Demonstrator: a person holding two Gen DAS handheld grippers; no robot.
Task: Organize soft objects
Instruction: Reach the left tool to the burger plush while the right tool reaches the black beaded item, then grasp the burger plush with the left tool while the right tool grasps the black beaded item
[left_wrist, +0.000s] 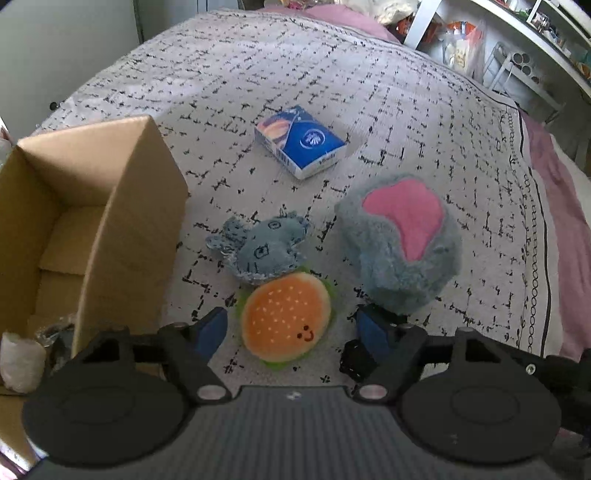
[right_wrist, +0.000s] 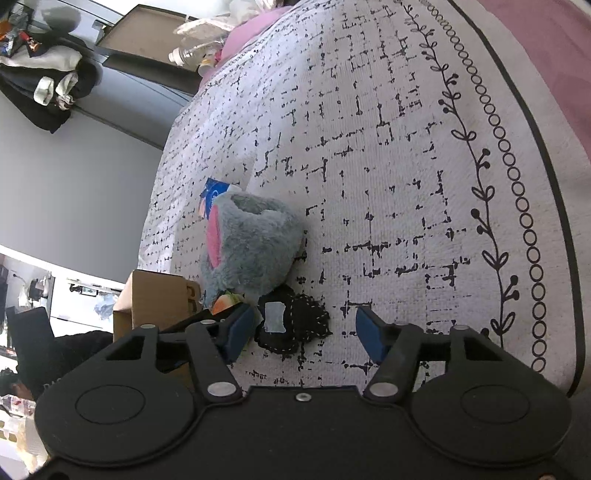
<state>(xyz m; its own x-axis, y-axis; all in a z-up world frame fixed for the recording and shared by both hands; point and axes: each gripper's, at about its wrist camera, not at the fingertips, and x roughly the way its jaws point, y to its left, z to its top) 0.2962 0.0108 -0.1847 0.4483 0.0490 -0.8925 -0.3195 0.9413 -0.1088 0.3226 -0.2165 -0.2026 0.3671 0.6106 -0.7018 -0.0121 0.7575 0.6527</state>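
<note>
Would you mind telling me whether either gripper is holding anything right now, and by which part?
Nothing is held. The left gripper brackets the burger plush with open fingers; the right gripper stands open around the black fabric piece.

Illumination: bright, even daylight. Shadows beneath the grey-and-pink furry plush slipper (left_wrist: 400, 243) are soft. Fisheye distortion bows the white black-patterned bedspread (left_wrist: 280, 70) toward 12 o'clock; dark vignetted corners; mild blur at the edges.
</note>
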